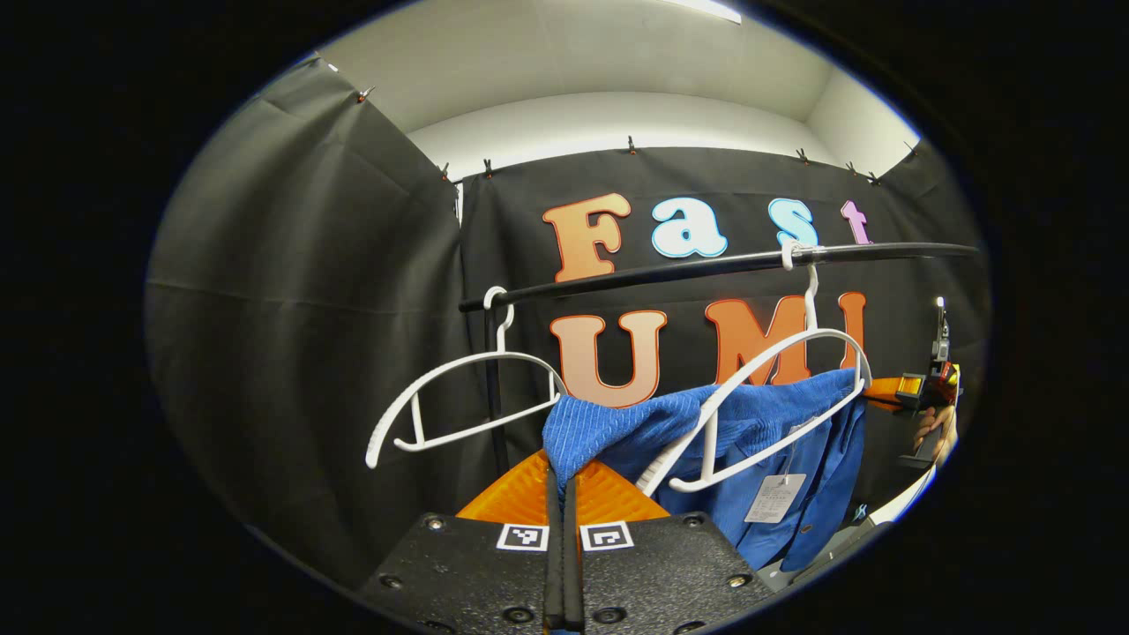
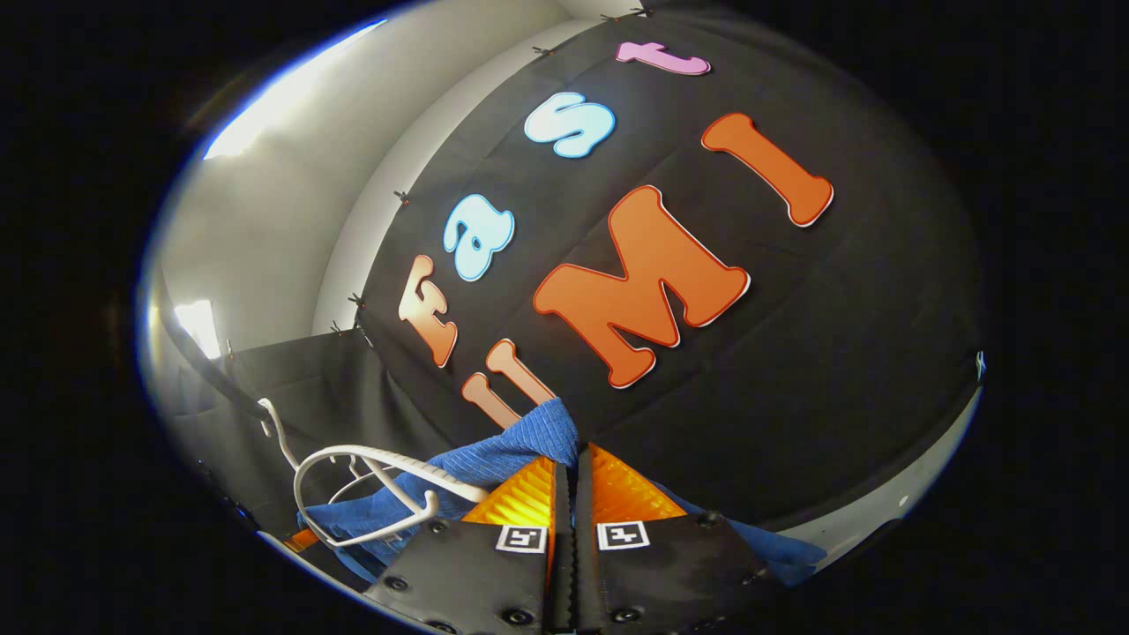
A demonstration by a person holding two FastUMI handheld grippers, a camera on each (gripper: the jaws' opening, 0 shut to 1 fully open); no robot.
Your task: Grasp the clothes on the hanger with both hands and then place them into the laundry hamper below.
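A blue ribbed garment [image 1: 767, 432] with a paper tag hangs on a white hanger [image 1: 798, 348] from a black rail [image 1: 706, 263]. My left gripper [image 1: 561, 472] is shut on the garment's near shoulder, and the cloth bunches up over its tips. At the garment's far shoulder the right gripper [image 1: 922, 388] shows with a hand behind it. In the right gripper view, my right gripper [image 2: 569, 454] is shut on a fold of the blue garment [image 2: 494, 459], with the white hanger [image 2: 370, 472] low to its left. That view is tilted.
An empty white hanger [image 1: 459, 397] hangs on the rail's left end beside a black upright post [image 1: 492, 388]. The booth's black cloth wall stands close behind the rail, with a white wall and ceiling above it.
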